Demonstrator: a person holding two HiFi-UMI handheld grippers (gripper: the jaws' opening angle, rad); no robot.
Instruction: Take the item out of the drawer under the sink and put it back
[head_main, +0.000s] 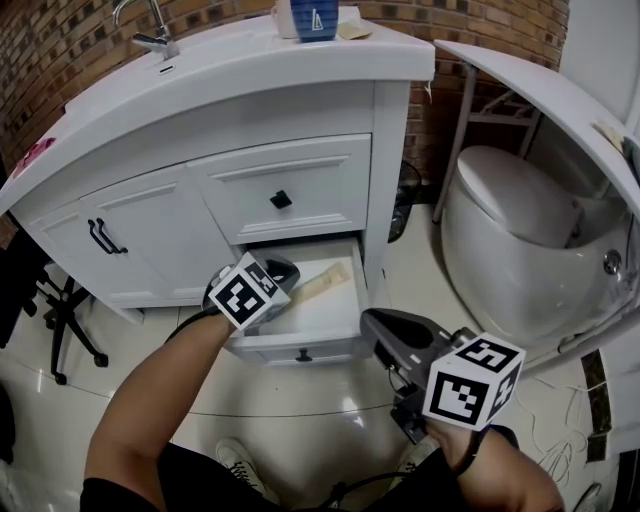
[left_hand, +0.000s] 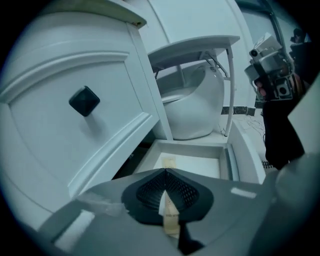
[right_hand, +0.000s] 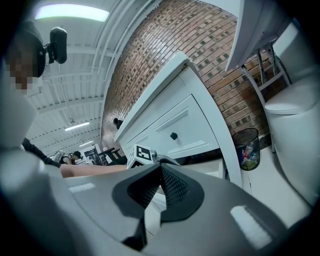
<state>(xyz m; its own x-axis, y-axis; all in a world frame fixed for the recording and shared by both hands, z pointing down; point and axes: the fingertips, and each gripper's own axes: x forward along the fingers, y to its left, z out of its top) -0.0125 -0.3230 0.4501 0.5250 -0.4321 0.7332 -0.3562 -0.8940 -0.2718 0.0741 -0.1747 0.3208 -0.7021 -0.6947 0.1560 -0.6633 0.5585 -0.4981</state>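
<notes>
The lower drawer (head_main: 338, 312) of the white sink cabinet stands pulled out. Inside it lies a flat tan strip (head_main: 326, 283), and my left gripper (head_main: 287, 272) is shut on its near end. In the left gripper view the strip (left_hand: 170, 216) shows pinched between the black pads, and its far end rests on the drawer floor (left_hand: 200, 166). My right gripper (head_main: 384, 326) hangs in front of the drawer, to its right and apart from it. Its pads meet in the right gripper view with nothing between them (right_hand: 161, 169).
Above the open drawer is a shut drawer with a black knob (head_main: 281, 199); cabinet doors with black handles (head_main: 103, 237) lie left. A white toilet (head_main: 510, 240) stands close on the right, a bin (right_hand: 247, 147) between it and the cabinet. A chair base (head_main: 62, 312) is at far left.
</notes>
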